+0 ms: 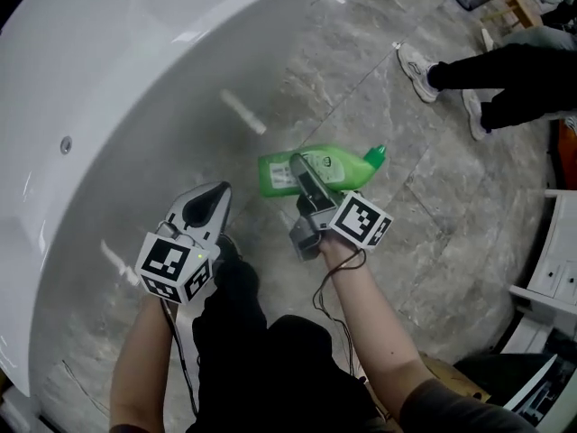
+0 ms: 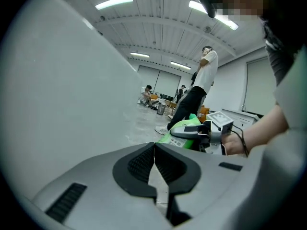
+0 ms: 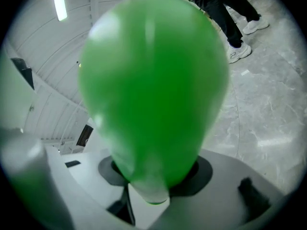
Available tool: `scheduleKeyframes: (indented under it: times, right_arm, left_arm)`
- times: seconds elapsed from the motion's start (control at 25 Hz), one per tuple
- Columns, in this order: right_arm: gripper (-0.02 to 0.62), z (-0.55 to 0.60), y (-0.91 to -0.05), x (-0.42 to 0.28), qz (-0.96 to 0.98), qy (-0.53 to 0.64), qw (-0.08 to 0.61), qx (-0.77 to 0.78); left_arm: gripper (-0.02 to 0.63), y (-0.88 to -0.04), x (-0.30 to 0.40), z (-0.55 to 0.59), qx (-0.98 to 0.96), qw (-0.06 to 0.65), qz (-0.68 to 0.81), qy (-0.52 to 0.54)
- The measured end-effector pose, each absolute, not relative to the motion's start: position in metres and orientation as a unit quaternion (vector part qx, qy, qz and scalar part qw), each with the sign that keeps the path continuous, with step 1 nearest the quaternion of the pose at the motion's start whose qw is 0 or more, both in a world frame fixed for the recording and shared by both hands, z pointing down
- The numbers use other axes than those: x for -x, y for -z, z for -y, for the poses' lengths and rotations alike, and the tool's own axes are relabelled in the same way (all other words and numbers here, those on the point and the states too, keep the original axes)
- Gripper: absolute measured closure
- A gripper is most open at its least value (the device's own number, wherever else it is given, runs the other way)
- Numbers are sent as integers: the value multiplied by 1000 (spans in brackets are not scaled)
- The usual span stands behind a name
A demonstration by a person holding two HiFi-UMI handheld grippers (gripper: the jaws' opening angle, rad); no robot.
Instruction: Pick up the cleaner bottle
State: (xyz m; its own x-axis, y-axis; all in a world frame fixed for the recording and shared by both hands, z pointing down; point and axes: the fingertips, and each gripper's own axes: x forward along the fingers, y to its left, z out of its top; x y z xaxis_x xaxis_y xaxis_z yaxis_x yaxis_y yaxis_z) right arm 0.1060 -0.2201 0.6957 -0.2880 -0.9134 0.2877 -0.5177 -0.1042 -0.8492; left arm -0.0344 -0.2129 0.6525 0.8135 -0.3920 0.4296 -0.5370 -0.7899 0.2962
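Marble floor (image 1: pixel 433 242), white tub (image 1: pixel 108 79), green cleaner bottle (image 1: pixel 343 168)

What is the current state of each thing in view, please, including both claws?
Cleaner bottle: cap on, turned sideways, gripped in the right claw.
Right claw: closed on the cleaner bottle.
Left claw: shut, nothing between its jaws.
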Motion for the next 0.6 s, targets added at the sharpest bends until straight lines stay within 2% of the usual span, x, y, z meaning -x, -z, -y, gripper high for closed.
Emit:
scheduleKeyframes:
  times: [0.2, 0.6]
  right_arm:
    - [396, 185, -600, -91, -665, 484, 190, 537]
    - [396, 71, -453, -82, -675, 503, 216, 494]
  left_arm:
    - [591, -567, 56, 182, -922, 197, 286, -171]
    - [591, -447, 102, 63, -881, 229, 394, -129]
